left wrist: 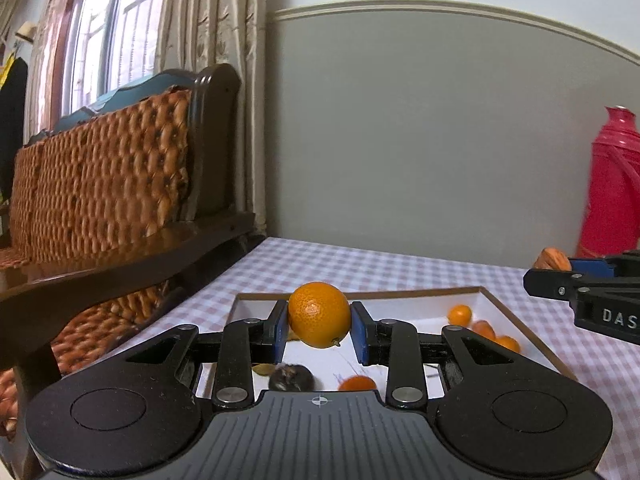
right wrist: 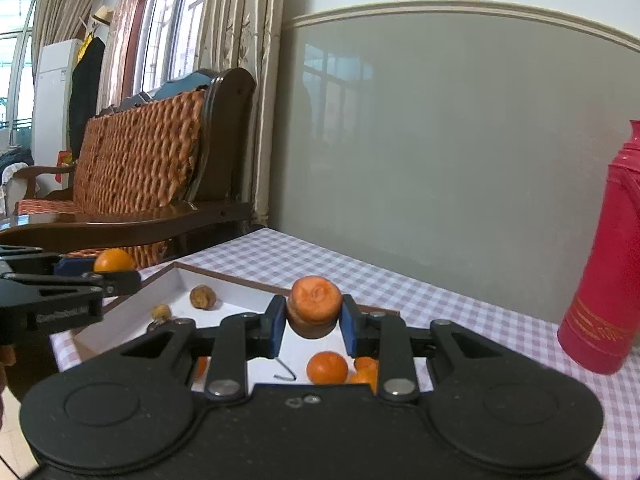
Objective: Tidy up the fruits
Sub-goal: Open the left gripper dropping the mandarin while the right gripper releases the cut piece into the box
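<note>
Both loads held clear above the white tray [left wrist: 520, 320] at lower centre for sorting: left gripper [left wrist: 319, 326] pads pinch an orange [left wrist: 319, 314] mid-frame, right gripper [right wrist: 314, 322] clamped tight on a cut carrot chunk [right wrist: 315, 306], other small fruits lying loose in tray.

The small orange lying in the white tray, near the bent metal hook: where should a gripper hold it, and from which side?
Grip the small orange across its widest middle, coming from above: it is round and lies low in the tray, with other pieces touching one side.
</note>
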`<act>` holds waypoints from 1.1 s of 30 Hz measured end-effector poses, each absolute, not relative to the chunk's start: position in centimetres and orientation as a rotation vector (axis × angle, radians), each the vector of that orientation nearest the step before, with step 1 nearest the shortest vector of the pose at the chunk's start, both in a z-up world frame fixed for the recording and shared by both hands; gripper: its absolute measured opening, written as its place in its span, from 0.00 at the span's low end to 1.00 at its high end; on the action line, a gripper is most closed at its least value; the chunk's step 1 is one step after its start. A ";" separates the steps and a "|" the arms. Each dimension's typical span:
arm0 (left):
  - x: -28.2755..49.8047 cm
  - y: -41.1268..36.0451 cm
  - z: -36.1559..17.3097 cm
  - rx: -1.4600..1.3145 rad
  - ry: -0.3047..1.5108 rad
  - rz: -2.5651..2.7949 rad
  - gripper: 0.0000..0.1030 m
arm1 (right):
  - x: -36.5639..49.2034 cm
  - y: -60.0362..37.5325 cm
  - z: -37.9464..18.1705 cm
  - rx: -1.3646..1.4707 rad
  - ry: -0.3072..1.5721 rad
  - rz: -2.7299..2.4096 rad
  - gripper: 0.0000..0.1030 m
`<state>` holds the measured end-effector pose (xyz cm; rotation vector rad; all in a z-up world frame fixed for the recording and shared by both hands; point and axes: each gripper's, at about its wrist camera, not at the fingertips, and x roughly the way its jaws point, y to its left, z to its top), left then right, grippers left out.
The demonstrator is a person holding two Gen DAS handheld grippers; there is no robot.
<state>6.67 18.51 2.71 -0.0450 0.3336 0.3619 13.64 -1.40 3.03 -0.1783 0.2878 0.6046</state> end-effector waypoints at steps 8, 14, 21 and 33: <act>9.4 20.5 2.4 -0.025 0.350 0.380 0.32 | 17.3 -0.6 1.8 -0.123 0.340 0.574 0.19; 11.6 22.3 1.3 -0.027 0.392 0.401 0.32 | 20.0 0.5 1.0 -0.135 0.371 0.558 0.19; 13.5 23.7 -0.6 -0.041 0.436 0.379 0.57 | 22.9 1.2 -0.2 -0.121 0.424 0.563 0.25; 12.3 23.2 -0.3 -0.035 0.386 0.393 1.00 | 21.9 0.4 -0.8 -0.150 0.371 0.505 0.94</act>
